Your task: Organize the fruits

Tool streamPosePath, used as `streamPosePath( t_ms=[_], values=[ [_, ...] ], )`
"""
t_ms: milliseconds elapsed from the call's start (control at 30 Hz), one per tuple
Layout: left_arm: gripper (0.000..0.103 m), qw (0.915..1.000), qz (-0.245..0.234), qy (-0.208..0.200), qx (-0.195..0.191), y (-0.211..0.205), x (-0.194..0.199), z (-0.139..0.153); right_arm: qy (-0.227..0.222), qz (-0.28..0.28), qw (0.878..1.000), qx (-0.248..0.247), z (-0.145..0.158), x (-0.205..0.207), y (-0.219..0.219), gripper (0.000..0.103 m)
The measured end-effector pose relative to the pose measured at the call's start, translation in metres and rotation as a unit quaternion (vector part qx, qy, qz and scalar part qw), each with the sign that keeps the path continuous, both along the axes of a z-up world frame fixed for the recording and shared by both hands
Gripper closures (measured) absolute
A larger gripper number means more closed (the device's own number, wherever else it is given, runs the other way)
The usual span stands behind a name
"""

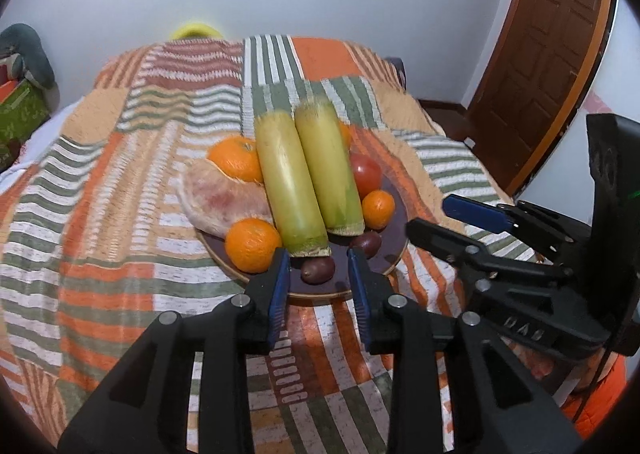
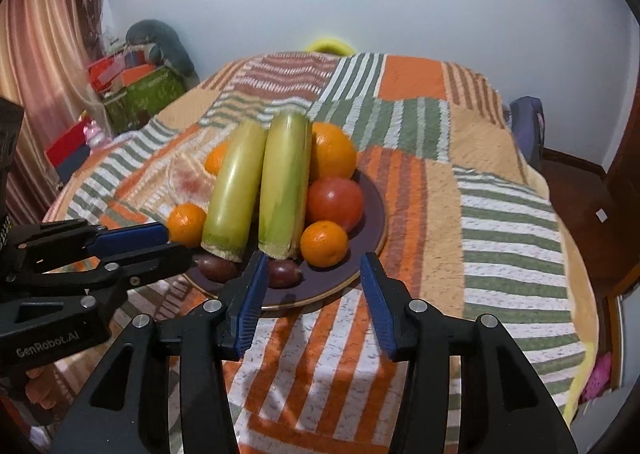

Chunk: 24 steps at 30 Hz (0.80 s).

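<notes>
Both grippers, left [image 1: 318,266] and right [image 2: 314,270], hover open and empty at the plate's [image 1: 394,214] six o'clock edge. Only the right view shows the big orange [image 2: 334,156] at twelve o'clock, behind two green stalks [image 2: 256,186].

A bench [image 2: 500,214] fills the middle of the room, draped all over in a patchwork cloth [image 1: 120,214] of orange, green and white stripes that hangs down past its edges. Directly on the cloth sits one round dark plate [image 2: 372,214] with a pale rim, near the front edge. It is piled with fruit. The cloth around the plate shows only its stripes.
</notes>
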<state>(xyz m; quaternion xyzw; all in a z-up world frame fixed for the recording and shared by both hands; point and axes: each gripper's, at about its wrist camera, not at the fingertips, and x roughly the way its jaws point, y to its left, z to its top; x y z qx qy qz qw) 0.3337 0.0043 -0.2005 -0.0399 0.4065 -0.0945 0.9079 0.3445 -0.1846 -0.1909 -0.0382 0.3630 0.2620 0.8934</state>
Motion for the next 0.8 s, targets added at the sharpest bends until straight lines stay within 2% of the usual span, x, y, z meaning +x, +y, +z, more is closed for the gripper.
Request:
streamPosePath(
  t_ms=[167,367,633,700,800],
  values=[
    [0.073,0.9987,0.017,-0.049,0.002,0.004,-0.027,0.043,-0.036,-0.012,0.999,0.022,0.039,-0.019,-0.013,0.059],
    [0.073,0.9909,0.036,-0.129,0.011,0.007,-0.078,0.109,-0.103,-0.021,0.993,0.058,0.103,-0.063,-0.029,0.059],
    [0.072,0.9708,0.042,-0.236,0.009,0.006,-0.166,0.188,-0.199,-0.021,0.975,0.099,0.175,-0.140,-0.042,0.058],
    [0.064,0.9664,0.041,-0.253,0.008,0.005,-0.183,0.199,-0.218,-0.020,0.970,0.107,0.188,-0.158,-0.045,0.057],
    [0.058,0.9577,0.044,-0.284,0.015,0.002,-0.211,0.213,-0.239,-0.020,0.963,0.120,0.200,-0.178,-0.047,0.056]
  ],
)
